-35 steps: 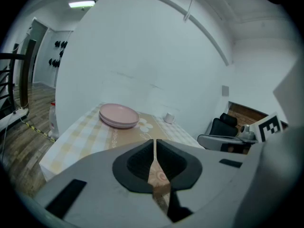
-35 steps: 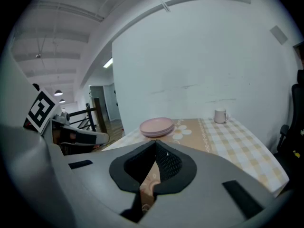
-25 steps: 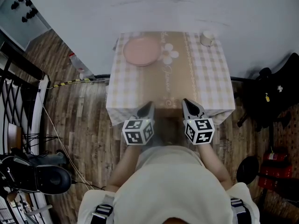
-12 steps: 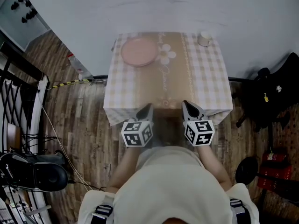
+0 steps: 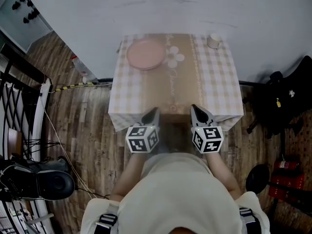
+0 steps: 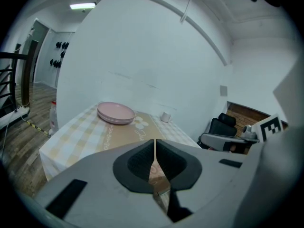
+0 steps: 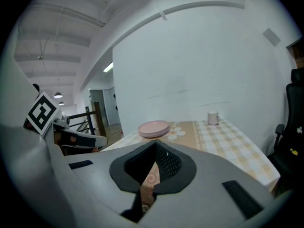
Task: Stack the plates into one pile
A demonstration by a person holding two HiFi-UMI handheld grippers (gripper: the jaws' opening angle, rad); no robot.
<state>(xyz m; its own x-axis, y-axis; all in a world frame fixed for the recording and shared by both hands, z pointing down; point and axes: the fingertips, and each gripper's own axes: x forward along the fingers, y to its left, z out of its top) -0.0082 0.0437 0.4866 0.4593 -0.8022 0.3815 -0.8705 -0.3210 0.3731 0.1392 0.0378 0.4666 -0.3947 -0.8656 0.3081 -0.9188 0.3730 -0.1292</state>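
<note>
Both grippers are held just short of the table's near edge, side by side and well apart from the work. On the left gripper [image 5: 152, 114] I read the jaws as closed tip to tip, with only a hairline seam between the pads and nothing caught in it. On the right gripper [image 5: 197, 111] the jaws are likewise fully together and empty; only the tablecloth pattern shows through the gap below the pads.

Status of the work:
1. The pink plates [image 5: 145, 53] sit in one pile at the far left corner of the table [image 5: 214, 89]. The gripper views show layered rims, so I judge more than one plate is in that pile; the exact count cannot be read.
2. No loose plate shows anywhere else on the checked cloth.
3. A white mug [image 5: 213, 41] stands alone at the far right corner, well apart from the pile. It is not part of the task.

Assessment: I judge the stacking complete, with no plate left to add. The pile looks level and squarely seated, with no overhang visible.
</note>
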